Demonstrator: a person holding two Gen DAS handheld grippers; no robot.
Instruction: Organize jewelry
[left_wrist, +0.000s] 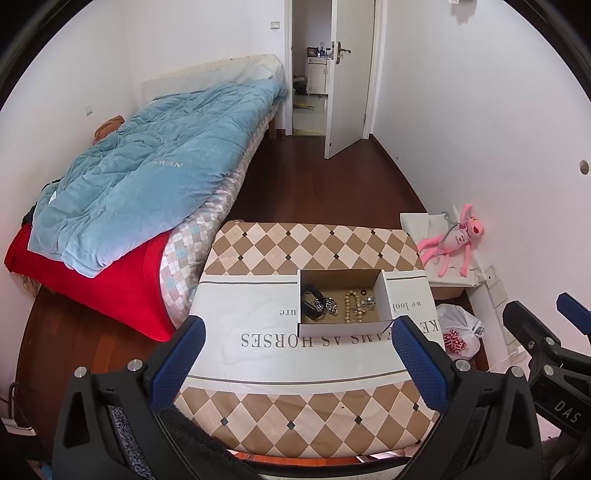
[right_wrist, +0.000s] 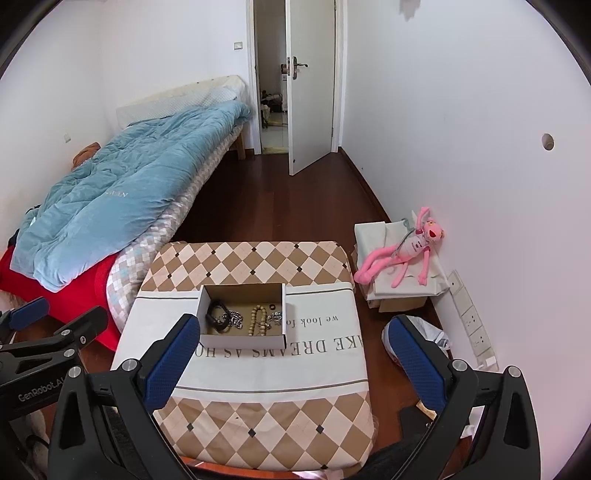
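Note:
An open white cardboard box (left_wrist: 384, 299) (right_wrist: 284, 314) stands on a white cloth with printed words (left_wrist: 258, 325) (right_wrist: 325, 354) spread over a checkered table (left_wrist: 295, 243) (right_wrist: 258, 258). Inside lie a black band (left_wrist: 309, 302) (right_wrist: 216, 314), a silver chain (left_wrist: 330, 306) (right_wrist: 234, 318), a wooden bead string (left_wrist: 352, 306) (right_wrist: 258, 319), a small black ring (left_wrist: 363, 292) (right_wrist: 272, 307) and small silver pieces (left_wrist: 369, 303) (right_wrist: 276, 316). My left gripper (left_wrist: 297, 360) and right gripper (right_wrist: 295, 363) hover open and empty on the near side of the box.
A bed (left_wrist: 207, 236) with a blue quilt (left_wrist: 155, 177) (right_wrist: 122, 195) and red blanket (left_wrist: 110, 288) stands left of the table. A pink plush toy (left_wrist: 454, 240) (right_wrist: 402, 251) lies on boxes by the right wall. A white plastic bag (left_wrist: 460, 334) sits on the wooden floor. The door (right_wrist: 310, 92) stands ajar.

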